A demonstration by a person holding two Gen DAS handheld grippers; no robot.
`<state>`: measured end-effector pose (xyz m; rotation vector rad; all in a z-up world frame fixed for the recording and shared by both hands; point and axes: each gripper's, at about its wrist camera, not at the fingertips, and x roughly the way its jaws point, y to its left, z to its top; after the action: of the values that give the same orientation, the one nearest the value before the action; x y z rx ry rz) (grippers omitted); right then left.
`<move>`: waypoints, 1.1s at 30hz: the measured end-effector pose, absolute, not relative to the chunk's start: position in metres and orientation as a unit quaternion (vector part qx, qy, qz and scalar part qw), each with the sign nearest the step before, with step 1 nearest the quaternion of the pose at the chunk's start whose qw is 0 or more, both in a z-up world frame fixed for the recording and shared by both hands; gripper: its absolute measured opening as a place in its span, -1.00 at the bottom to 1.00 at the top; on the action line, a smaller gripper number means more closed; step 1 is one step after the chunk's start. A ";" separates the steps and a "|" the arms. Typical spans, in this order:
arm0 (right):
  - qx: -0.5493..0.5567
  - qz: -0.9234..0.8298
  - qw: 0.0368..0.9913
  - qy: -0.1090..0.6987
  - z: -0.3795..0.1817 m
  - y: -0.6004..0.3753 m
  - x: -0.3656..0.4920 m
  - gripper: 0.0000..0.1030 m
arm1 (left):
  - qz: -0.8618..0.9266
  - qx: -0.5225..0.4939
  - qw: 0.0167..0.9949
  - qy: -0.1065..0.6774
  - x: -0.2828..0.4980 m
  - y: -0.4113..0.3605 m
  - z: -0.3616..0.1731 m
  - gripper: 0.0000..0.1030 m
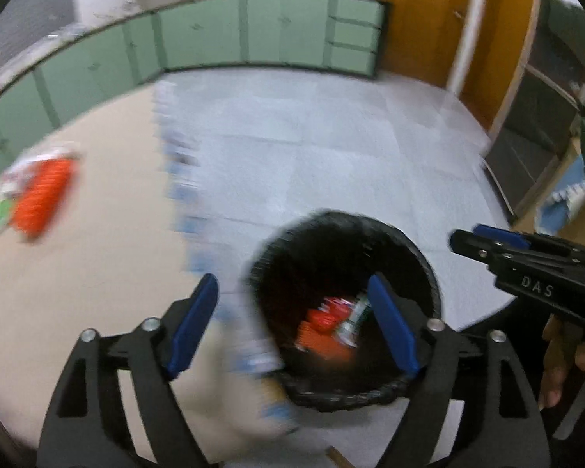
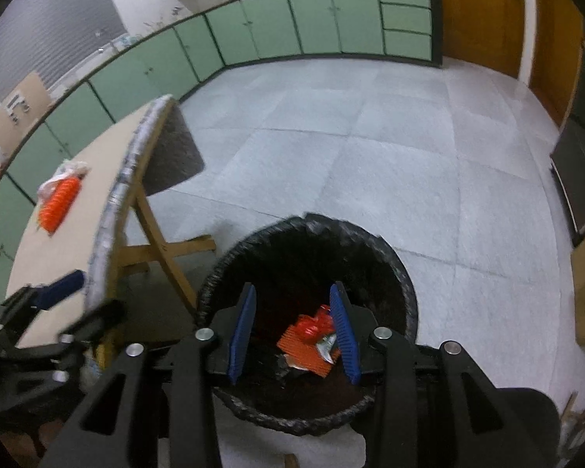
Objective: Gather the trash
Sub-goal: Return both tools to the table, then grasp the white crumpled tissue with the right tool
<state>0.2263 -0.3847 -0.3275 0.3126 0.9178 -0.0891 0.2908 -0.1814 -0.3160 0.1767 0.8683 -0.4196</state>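
A black-lined trash bin [image 1: 429, 269] [image 2: 401, 273] stands on the floor beside a beige table [image 1: 97, 265] [image 2: 58, 234]. Red and orange wrappers [image 1: 323, 323] [image 2: 312, 335] lie inside the bin. An orange and white wrapper [image 1: 39, 195] [image 2: 58, 199] lies on the table. My left gripper [image 1: 292, 327] is open and empty above the table edge and the bin; it also shows in the right wrist view [image 2: 82, 296]. My right gripper [image 2: 292, 335] is open and empty over the bin; it also shows at the right of the left wrist view [image 1: 464, 241].
Green cabinets [image 2: 253, 27] line the far wall. A wooden door [image 2: 487, 11] stands at the back right. Grey tiled floor [image 2: 370, 156] spreads beyond the bin. Dark shelves [image 1: 534, 132] stand at the right. The table has wooden legs [image 2: 156, 241].
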 end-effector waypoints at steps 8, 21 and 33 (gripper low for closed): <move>0.075 0.065 0.910 0.404 -0.276 -0.278 0.273 0.03 | -0.040 0.019 0.932 0.361 0.291 -0.025 -0.240 0.71; -0.025 0.220 0.907 0.357 -0.248 -0.090 0.400 0.03 | 0.065 0.005 0.943 0.327 0.340 0.100 -0.222 0.71; -0.072 0.239 0.890 0.382 -0.302 -0.026 0.481 -0.45 | 0.056 -0.005 0.938 0.341 0.394 0.130 -0.256 0.71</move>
<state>0.4807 -0.0263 -0.3021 -0.1492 0.7938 0.4970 0.3936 0.1302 -0.2556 -0.0108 0.6970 0.1135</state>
